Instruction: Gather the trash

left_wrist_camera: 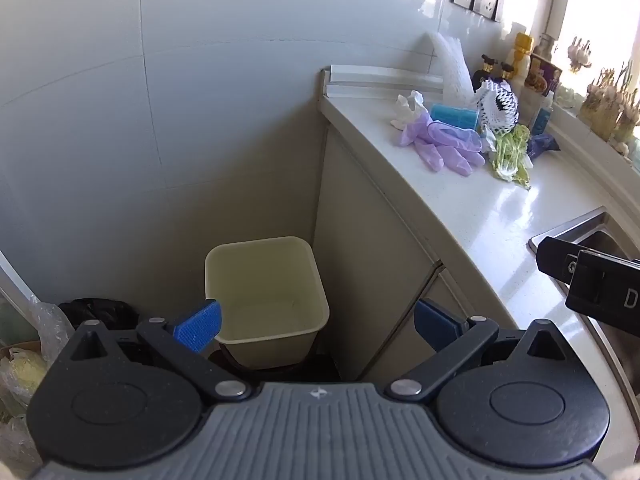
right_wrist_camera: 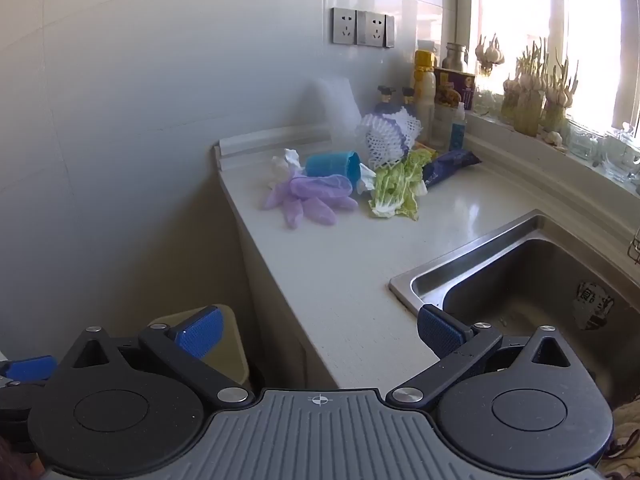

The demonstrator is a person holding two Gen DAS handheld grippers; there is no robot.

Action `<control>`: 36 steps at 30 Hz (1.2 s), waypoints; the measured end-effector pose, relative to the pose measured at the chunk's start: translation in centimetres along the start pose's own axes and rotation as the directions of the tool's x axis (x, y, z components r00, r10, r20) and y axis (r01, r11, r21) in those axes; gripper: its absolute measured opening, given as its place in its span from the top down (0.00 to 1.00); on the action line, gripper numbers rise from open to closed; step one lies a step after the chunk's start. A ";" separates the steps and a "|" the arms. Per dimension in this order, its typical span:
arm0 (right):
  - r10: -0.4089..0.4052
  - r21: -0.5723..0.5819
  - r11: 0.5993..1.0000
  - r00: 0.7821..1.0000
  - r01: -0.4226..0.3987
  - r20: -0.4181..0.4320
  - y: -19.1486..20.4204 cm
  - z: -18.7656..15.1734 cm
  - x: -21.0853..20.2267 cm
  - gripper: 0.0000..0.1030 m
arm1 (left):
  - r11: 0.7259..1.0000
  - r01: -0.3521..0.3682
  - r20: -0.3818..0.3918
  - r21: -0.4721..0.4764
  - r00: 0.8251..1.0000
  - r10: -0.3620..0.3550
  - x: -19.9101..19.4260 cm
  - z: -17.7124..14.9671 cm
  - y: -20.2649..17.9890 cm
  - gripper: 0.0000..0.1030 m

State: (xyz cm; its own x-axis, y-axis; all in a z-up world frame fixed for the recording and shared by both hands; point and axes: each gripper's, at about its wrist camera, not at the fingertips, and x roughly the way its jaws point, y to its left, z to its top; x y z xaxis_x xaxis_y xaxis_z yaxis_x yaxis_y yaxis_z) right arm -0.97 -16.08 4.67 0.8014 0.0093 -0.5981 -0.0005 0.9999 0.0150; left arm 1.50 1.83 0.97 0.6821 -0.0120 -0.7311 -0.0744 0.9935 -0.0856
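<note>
Far left on the floor: clear crinkled plastic bags (left_wrist_camera: 28,344) and a black bag (left_wrist_camera: 100,307), contents hard to make out. Just beside them, the square cream plastic bin (left_wrist_camera: 266,276), standing open against the cabinet side and looking empty inside, so nothing collected yet by the look of it. Over the bin's near rim, the left tongs (left_wrist_camera: 316,322), blue pads spread wide, nothing between them. Further right, up on the pale stone desk (right_wrist_camera: 344,280), the whole pile of trash untouched: crumpled white tissue (right_wrist_camera: 286,162) at the left end, purple rubber gloves (right_wrist_camera: 310,198) lying limp in front of it, a blue plastic cup on its side (right_wrist_camera: 332,164) just behind the gloves, a white foam fruit net with purple trim (right_wrist_camera: 386,136) behind that, wilted green-and-white cabbage leaves (right_wrist_camera: 396,190) to the right of the gloves, and a dark blue wrapper (right_wrist_camera: 450,162) touching the leaves' far side. Closer in, the right tongs (right_wrist_camera: 320,334), likewise spread wide and empty, hovering over the desk's near edge, well apart from the pile. Far right, the steel sink (right_wrist_camera: 520,264), with a scrap of printed paper (right_wrist_camera: 594,306) on its bottom. Task judged to be at its very start: every piece left to carry over and drop in the bin.
</note>
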 end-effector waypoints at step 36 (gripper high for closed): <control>-0.016 -0.001 1.000 1.000 0.016 0.006 -0.1 0.6 0.5 0.00 | 1.000 0.029 0.006 -0.005 1.000 -0.029 0.6 -0.5 -0.8 0.00</control>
State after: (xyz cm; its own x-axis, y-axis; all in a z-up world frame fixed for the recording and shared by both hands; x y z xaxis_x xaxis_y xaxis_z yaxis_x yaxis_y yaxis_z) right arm -0.17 -16.15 4.86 0.8050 -0.0066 -0.5932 0.0118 0.9999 0.0049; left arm 1.60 0.99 0.22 0.6883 -0.0404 -0.7243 -0.0581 0.9922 -0.1107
